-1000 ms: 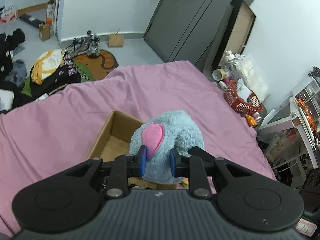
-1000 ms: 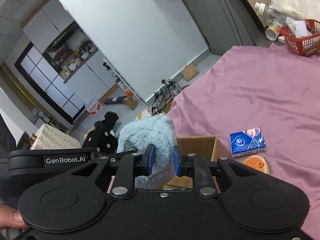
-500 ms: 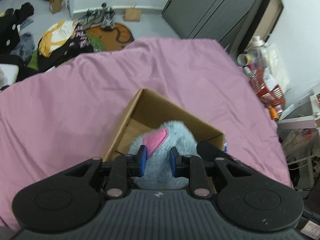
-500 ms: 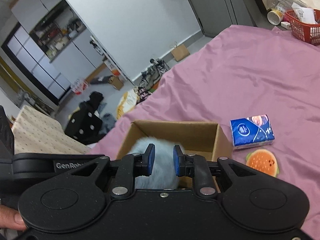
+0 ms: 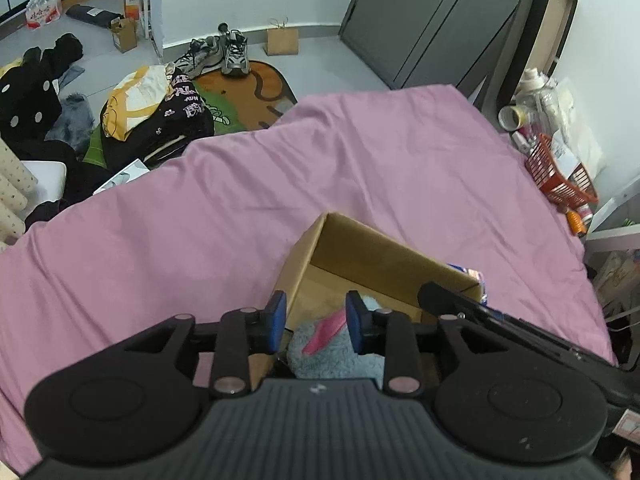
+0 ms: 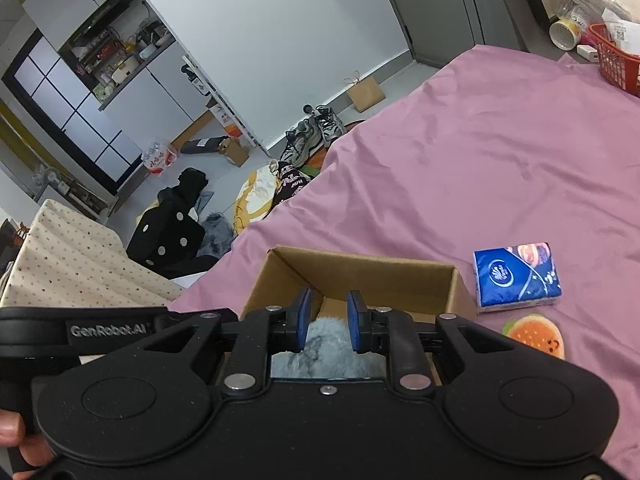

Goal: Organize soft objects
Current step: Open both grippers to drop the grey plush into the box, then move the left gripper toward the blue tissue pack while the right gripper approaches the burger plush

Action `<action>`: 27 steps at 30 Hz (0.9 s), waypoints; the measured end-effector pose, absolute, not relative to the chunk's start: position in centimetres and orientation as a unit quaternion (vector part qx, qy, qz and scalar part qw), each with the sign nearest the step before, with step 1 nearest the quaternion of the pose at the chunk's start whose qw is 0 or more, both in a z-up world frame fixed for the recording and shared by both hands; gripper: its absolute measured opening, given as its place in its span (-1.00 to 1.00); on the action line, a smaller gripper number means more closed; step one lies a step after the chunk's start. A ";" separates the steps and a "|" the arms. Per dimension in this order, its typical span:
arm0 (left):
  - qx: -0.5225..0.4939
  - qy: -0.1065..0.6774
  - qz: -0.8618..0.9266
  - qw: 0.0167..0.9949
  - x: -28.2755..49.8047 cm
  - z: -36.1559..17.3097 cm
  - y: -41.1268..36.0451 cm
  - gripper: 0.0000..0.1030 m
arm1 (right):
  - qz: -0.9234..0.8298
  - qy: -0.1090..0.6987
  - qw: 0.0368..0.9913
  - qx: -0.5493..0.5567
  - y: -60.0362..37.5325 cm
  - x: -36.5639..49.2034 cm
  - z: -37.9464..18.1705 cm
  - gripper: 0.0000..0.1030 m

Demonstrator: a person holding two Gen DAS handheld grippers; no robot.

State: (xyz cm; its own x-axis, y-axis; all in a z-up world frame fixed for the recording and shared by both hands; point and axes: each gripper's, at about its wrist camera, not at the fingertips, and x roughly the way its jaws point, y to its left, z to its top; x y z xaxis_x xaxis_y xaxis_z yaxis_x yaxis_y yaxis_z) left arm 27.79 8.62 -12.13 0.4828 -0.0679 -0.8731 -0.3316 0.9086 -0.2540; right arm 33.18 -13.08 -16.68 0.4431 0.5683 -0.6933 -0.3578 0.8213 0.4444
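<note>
A fluffy blue-grey plush toy (image 5: 332, 356) with a pink ear lies low inside the open cardboard box (image 5: 360, 248) on the pink bedsheet (image 5: 240, 200). My left gripper (image 5: 316, 316) hovers over the box's near end, jaws spread a little, with the pink ear below the gap. In the right wrist view my right gripper (image 6: 328, 320) is shut on the plush toy (image 6: 320, 354) inside the box (image 6: 360, 270). A blue tissue pack (image 6: 518, 276) and a small orange round soft toy (image 6: 534, 338) lie right of the box.
A red basket (image 5: 560, 176) with bottles stands off the bed's far right corner. Clothes (image 5: 152, 120) and shoes (image 5: 224, 52) lie on the floor beyond the bed's far edge. A hand (image 6: 20, 440) holds the right gripper.
The plush toy has gone down from above the box into it. My left jaws have widened slightly off the toy. My right jaws keep the same narrow gap.
</note>
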 end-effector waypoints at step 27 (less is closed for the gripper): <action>-0.145 0.409 0.113 0.894 20.4 -5.5 -0.2 0.69 | 0.240 0.364 0.878 0.196 -26.0 28.2 -13.6 0.68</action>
